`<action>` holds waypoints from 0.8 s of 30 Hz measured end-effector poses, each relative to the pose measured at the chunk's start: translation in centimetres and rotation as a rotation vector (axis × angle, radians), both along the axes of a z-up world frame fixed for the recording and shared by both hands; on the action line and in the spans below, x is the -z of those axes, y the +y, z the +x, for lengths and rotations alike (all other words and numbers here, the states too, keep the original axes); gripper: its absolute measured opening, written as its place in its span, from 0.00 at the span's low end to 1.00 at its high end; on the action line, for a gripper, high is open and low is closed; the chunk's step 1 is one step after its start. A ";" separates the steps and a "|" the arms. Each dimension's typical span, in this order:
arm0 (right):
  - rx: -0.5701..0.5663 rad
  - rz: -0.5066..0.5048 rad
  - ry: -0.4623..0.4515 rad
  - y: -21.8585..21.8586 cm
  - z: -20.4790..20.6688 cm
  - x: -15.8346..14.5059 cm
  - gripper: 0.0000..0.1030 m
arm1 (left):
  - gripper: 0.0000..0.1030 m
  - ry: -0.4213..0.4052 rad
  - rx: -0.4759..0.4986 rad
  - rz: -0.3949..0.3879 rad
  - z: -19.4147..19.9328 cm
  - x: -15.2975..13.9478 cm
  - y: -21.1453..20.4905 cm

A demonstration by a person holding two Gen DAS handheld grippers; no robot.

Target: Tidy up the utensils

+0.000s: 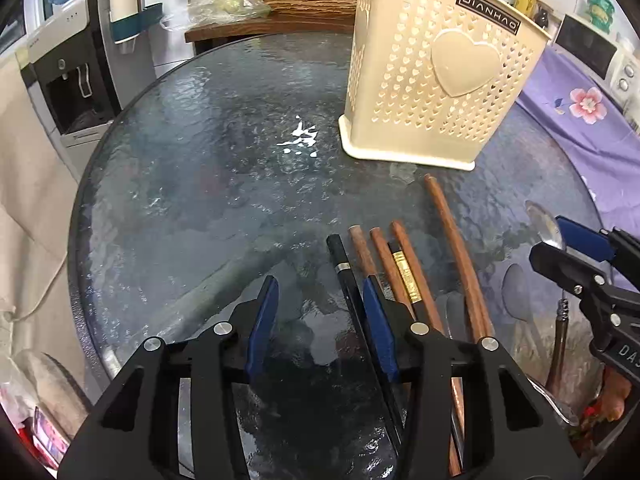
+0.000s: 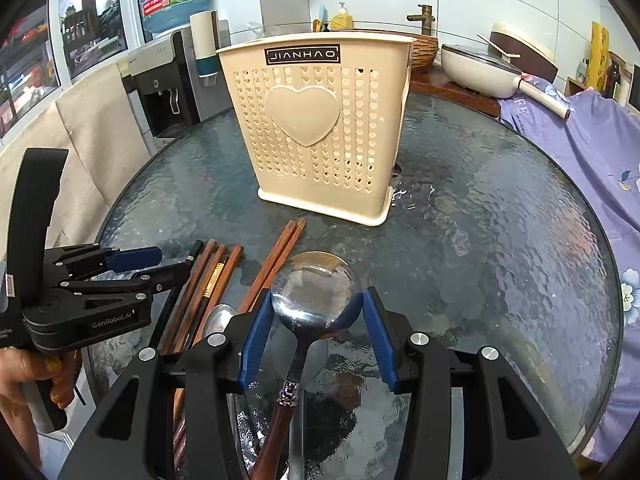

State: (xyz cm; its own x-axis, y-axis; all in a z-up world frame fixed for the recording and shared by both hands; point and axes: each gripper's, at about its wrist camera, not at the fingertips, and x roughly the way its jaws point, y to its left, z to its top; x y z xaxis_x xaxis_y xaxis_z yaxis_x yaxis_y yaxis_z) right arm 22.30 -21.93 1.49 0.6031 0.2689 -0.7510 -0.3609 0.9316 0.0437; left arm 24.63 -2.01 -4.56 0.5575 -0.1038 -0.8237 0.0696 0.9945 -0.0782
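- The right gripper holds a large steel spoon with a dark wooden handle by the bowl — both blue pads press on the sides of the bowl, and the handle hangs down toward the camera.
- The left gripper has its jaws partly apart; the black chopstick with a silver band lies just beside its right pad. I cannot tell if the pad touches it, but nothing is clamped.
- The other utensils lie on the round dark glass table in front of the cream plastic utensil holder with heart-shaped holes: several brown wooden chopsticks, one black chopstick with a gold band, and a second steel spoon among them.
- In my judgement the step in hand is to bring the held spoon over the holder and drop it inside. A grip on a smooth round bowl can slip, so the spoon should go up slowly, clear the rim fully, and enter handle first before the pads let go.
- For the left gripper it is better to centre the black chopstick between both pads first — a thin stick on glass rolls away easily.
- Writing: a black label on the holder reads "JIANHAO"; in the left wrist view it looks mirrored. The left gripper's body carries "GenRobot.AI". On the right gripper in the left wrist view only "DA" can be read.
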 end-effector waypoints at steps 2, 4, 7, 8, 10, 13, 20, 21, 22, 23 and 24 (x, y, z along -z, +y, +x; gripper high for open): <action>0.001 0.000 0.002 0.0 0.1 0.0 0.43 | 0.43 0.007 -0.004 0.027 0.0 0.0 -0.4; -0.002 0.002 0.005 0.0 0.1 0.1 0.43 | 0.43 0.023 -0.005 0.052 0.4 0.0 -1.1; -0.010 0.002 0.005 0.1 0.2 0.1 0.43 | 0.41 0.030 0.003 0.088 1.0 0.0 -2.1; -0.014 -0.001 0.007 0.1 0.1 0.1 0.43 | 0.36 0.036 -0.002 0.083 1.1 -0.1 -2.2; -0.020 -0.004 0.008 0.2 0.2 0.0 0.43 | 0.30 0.039 -0.007 0.086 1.2 -0.2 -2.3; -0.030 -0.008 0.006 0.2 0.2 0.1 0.43 | 0.23 0.047 -0.005 0.086 1.3 -0.2 -2.5; -0.027 0.004 0.006 0.0 0.4 0.4 0.43 | 0.09 0.034 -0.007 0.103 1.1 -0.3 -3.9; -0.025 0.007 0.006 -0.1 0.4 0.4 0.43 | 0.09 0.037 -0.007 0.093 1.1 -0.3 -3.8; -0.024 0.007 0.006 -0.2 0.3 0.4 0.43 | 0.08 0.042 -0.004 0.089 1.0 -0.3 -3.8; -0.023 0.005 0.005 -0.3 0.3 0.4 0.43 | 0.08 0.053 0.000 0.088 1.1 -0.3 -3.8; -0.024 0.004 0.003 -0.4 0.2 0.3 0.43 | 0.08 0.062 0.005 0.095 1.2 -0.3 -3.9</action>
State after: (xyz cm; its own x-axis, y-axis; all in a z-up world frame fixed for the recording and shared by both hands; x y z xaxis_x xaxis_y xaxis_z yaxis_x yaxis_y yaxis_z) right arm 22.51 -22.30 1.15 0.5942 0.2863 -0.7516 -0.3827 0.9226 0.0489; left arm 25.82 -5.95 -4.22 0.5046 -0.0260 -0.8629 0.0727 0.9973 0.0124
